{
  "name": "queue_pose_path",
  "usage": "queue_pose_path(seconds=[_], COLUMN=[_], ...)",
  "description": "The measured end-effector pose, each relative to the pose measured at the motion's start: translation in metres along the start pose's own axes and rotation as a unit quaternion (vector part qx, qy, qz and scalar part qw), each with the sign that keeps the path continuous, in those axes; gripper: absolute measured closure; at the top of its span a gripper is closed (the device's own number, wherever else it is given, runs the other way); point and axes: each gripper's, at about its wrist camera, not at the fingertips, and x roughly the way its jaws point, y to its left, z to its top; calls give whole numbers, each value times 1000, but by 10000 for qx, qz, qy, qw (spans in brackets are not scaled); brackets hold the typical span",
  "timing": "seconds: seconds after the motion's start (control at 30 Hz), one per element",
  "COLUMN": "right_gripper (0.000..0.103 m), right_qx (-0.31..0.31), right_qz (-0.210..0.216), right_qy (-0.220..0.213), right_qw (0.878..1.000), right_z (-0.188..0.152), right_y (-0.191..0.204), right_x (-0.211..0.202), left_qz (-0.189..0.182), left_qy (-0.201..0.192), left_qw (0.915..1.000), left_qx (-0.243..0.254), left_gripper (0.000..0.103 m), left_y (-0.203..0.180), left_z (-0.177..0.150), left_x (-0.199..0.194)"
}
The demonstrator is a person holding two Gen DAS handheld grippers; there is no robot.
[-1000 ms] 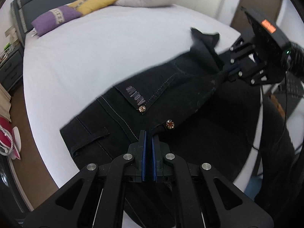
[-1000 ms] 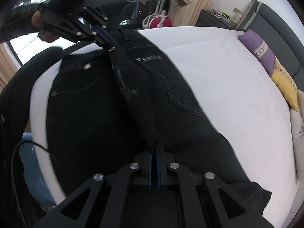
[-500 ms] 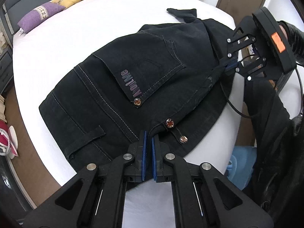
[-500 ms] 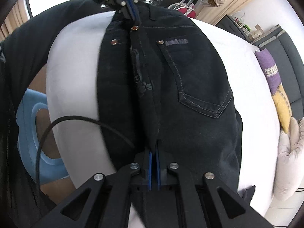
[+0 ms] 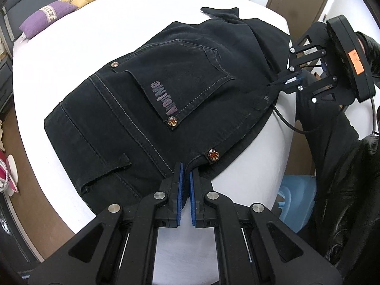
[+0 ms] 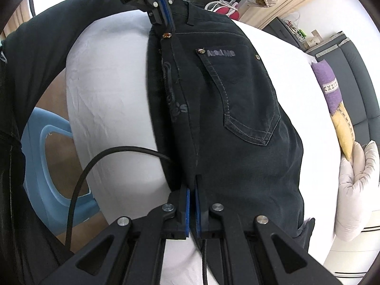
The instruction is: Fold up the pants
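Observation:
Black jeans [image 5: 166, 109] lie on the white bed [image 5: 95, 28], folded lengthwise with a back pocket and grey lettering facing up. My left gripper [image 5: 186, 168] is shut on the jeans' waistband edge by a copper rivet. My right gripper [image 6: 192, 190] is shut on the same folded edge further down, at the crotch seam of the jeans [image 6: 237, 118]. The right gripper also shows in the left wrist view [image 5: 282, 80], and the left gripper shows at the top of the right wrist view [image 6: 163, 21]. The folded edge is stretched straight between them near the bed's side.
Purple and yellow pillows [image 5: 47, 16] and a cream duvet [image 6: 356, 190] lie at the head of the bed. A light blue stool [image 6: 47, 161] stands on the floor beside the bed. A black cable [image 6: 95, 166] hangs by my right gripper. The person's dark sleeve [image 5: 344, 166] is on the right.
Both grippers have pulled the upper half of the jeans across and down, so the jeans now lie folded in half on the bed near its side edge.

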Motion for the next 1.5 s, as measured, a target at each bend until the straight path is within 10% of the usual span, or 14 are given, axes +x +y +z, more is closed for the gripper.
queue_pose_path(seconds=[0.43, 0.6, 0.83, 0.9, 0.97, 1.03, 1.2, 1.37, 1.43, 1.5], right_gripper=[95, 95, 93, 81, 40, 26, 24, 22, 23, 23], right_qx=[396, 620, 914, 1168, 1742, 2392, 4723, 6439, 6825, 6875], right_qz=[-297, -419, -602, -631, -559, -152, 304, -796, -865, -836], right_qy=[-17, -58, -123, -182, -370, -798, -1582, -740, -233, -15], right_qw=[9988, 9972, 9939, 9910, 9824, 9676, 8666, 7574, 7254, 7213], right_z=[5, 6, 8, 6, -3, -15, -85, -162, -182, -184], right_y=[2, 4, 3, -1, -17, -36, -144, -264, -305, -329], right_x=[22, 26, 28, 26, 14, -6, -35, 0, 34, 62], left_qz=[-20, -173, -270, -65, 111, 51, -16, -21, -12, -1], left_qy=[60, -536, -566, -150, -271, -305, -298, -315, -323, -315], left_qw=[9991, 9962, 9907, 9909, 9904, 9877, 9857, 9835, 9830, 9826], left_qx=[-410, -658, -1208, -1333, -1354, -1532, -1658, -1783, -1808, -1829], left_gripper=[83, 82, 82, 82, 82, 83, 83, 83, 83, 83], left_y=[8, 8, -10, -16, -20, -17, -11, -12, -12, -11], left_z=[6, 34, 86, 86, 82, 82, 79, 74, 74, 72], left_x=[-25, -57, 19, 60, 71, 70, 73, 85, 86, 86])
